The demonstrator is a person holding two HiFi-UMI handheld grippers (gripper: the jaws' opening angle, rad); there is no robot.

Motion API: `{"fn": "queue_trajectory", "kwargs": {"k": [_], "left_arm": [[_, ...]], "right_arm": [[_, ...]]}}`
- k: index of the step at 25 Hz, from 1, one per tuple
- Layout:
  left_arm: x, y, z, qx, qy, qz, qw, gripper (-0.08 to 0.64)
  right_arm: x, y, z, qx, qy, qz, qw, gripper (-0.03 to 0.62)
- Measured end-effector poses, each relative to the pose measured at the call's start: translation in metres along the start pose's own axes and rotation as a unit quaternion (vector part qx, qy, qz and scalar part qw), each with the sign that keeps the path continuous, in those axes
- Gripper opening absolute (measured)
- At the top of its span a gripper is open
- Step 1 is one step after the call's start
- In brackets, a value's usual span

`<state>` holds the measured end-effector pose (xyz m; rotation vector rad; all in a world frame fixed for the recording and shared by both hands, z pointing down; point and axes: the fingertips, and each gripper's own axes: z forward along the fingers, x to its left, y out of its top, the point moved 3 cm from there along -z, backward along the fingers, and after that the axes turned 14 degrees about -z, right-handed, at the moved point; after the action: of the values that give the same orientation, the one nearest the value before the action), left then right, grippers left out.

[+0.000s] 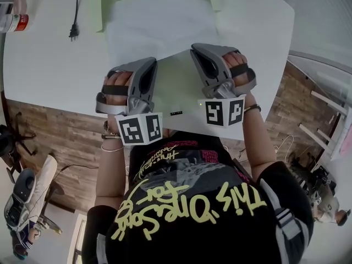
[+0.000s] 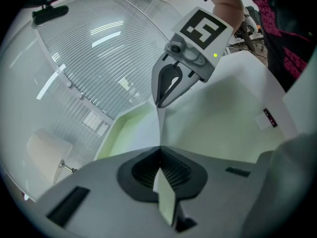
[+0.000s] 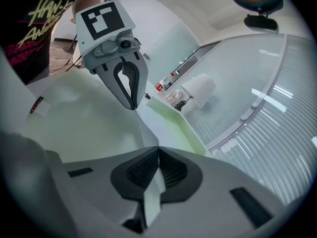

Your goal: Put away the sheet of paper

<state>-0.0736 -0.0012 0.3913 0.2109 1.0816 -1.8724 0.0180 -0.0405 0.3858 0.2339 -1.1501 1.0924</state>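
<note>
Two grippers, left gripper (image 2: pixel 159 155), right gripper (image 3: pixel 157 155), both pinching one sheet of paper (image 1: pixel 176 84)

Sheet of paper (image 1: pixel 176 87): pale, held over table (image 1: pixel 44 65), opposite edges pinched in left claw (image 2: pixel 159 155) and right claw (image 3: pixel 157 155).

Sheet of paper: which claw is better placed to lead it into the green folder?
Right, narrowly. The left claw and right claw both pinch the sheet, but the right one sits farther forward in the head view, nearer the green folder.
</note>
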Motion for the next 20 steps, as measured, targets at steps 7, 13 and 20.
{"fn": "queue_trajectory", "kwargs": {"k": [7, 13, 20], "left_arm": [[0.002, -0.001, 0.003, 0.001, -0.005, 0.003, 1.0, 0.007], [0.008, 0.0, 0.007, 0.0, -0.004, 0.001, 1.0, 0.007], [0.013, 0.0, 0.011, -0.001, -0.005, -0.001, 1.0, 0.006]], "right_arm": [[-0.002, 0.0, 0.003, 0.001, 0.003, -0.016, 1.0, 0.008], [-0.008, -0.002, 0.009, 0.003, 0.0, -0.016, 1.0, 0.008], [-0.011, -0.004, 0.014, 0.003, -0.001, -0.014, 1.0, 0.008]]}}
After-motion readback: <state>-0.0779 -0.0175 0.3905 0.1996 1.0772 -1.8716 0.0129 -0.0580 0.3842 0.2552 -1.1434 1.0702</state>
